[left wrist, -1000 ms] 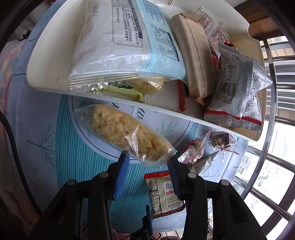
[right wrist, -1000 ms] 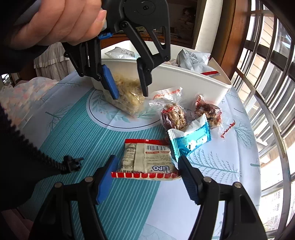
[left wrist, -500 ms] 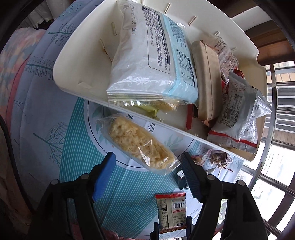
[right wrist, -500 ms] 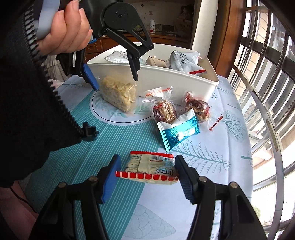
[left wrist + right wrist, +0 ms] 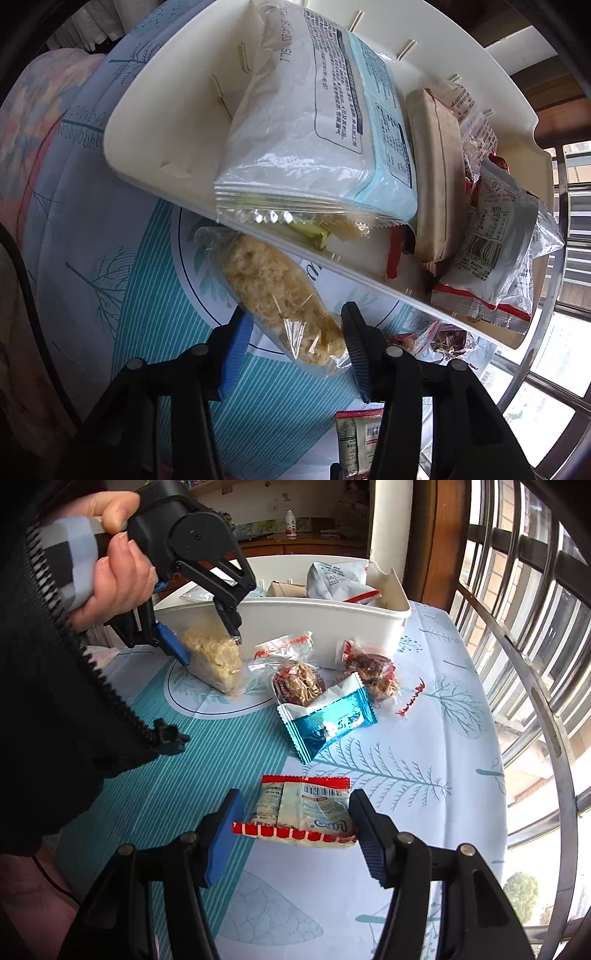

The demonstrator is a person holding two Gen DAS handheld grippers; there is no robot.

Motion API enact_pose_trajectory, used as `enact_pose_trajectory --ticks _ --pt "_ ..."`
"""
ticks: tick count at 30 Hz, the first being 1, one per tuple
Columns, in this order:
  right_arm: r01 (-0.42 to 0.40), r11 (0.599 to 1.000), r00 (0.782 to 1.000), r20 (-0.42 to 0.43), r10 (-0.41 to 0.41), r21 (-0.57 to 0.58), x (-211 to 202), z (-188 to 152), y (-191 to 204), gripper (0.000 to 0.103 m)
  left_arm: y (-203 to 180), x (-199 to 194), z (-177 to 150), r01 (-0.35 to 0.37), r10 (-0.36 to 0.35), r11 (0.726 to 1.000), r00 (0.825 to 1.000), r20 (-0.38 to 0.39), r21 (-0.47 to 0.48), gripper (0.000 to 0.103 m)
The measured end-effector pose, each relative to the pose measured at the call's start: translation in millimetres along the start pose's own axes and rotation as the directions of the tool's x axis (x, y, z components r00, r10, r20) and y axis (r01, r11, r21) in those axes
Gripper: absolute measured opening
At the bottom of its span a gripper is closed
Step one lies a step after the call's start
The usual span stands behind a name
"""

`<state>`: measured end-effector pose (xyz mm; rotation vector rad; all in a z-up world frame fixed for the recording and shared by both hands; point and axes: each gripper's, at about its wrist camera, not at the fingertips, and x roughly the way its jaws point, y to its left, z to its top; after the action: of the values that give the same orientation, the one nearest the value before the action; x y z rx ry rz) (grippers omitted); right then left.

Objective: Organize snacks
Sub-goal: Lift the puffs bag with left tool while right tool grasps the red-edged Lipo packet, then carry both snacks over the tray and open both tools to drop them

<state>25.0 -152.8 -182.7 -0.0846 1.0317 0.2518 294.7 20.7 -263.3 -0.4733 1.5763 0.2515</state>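
Left wrist view: the inside of the white plastic bin (image 5: 159,140) is seen from above, an aspect denied to the other camera. A large pale-blue crinkled bag (image 5: 317,122) with printed text is laid over a flat brown packet (image 5: 436,177) and a grey foil pouch (image 5: 491,236) edged in red. The left gripper (image 5: 295,343) is pointed down at a clear-wrapped, lumpy yellow rice cake (image 5: 273,291) lying beside the bin's near wall; its jaws are closing, and the blue pads are seen against both sides of the wrapper.

Right wrist view: the same grasp is shown from the side, with the rice cake (image 5: 214,657) raised at one end and the left gripper (image 5: 207,642) held by a hand (image 5: 114,568). Only the bin's smooth outer wall (image 5: 295,624) and the packet tops are visible. On the leaf-patterned tablecloth (image 5: 424,794), shown only here, are two clear twisted bags of brown nuts (image 5: 299,683) and a shiny blue foil wafer (image 5: 328,720) with serrated ends. The right gripper (image 5: 295,830) is set around a small red-edged white packet (image 5: 303,808); both pads are touching its ends, with the packet lifted off the cloth.
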Motion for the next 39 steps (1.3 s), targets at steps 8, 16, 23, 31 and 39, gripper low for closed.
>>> enact_pose_trajectory --ticks 8,16,23,31,39 --pt "-0.035 0.995 0.999 -0.025 0.038 0.094 -3.7 9.3 -22.5 0.059 7.4 -10.4 -24.8 0.014 -0.014 1.0 0.999 -0.052 -0.001 0.035" --pt "-0.025 0.995 1.0 0.007 0.025 0.092 -27.4 26.7 -30.7 0.059 17.4 -48.3 -45.6 0.08 -0.079 0.997 0.995 -0.054 0.004 0.035" --pt "-0.013 0.998 0.998 0.068 0.009 0.063 -54.0 49.7 -29.5 0.059 19.9 -92.8 -49.4 0.12 -0.121 0.992 0.993 0.001 0.039 0.035" --pt "-0.024 0.999 0.986 0.167 0.02 0.023 -78.9 87.1 -26.3 0.059 12.6 -134.0 -37.8 0.166 -0.177 0.98 0.979 0.1 0.113 0.035" --pt "-0.034 0.999 0.967 0.253 0.03 0.009 -81.1 126.0 -19.5 0.059 3.2 -165.2 -25.2 0.153 -0.208 0.962 0.948 0.241 0.228 0.035"
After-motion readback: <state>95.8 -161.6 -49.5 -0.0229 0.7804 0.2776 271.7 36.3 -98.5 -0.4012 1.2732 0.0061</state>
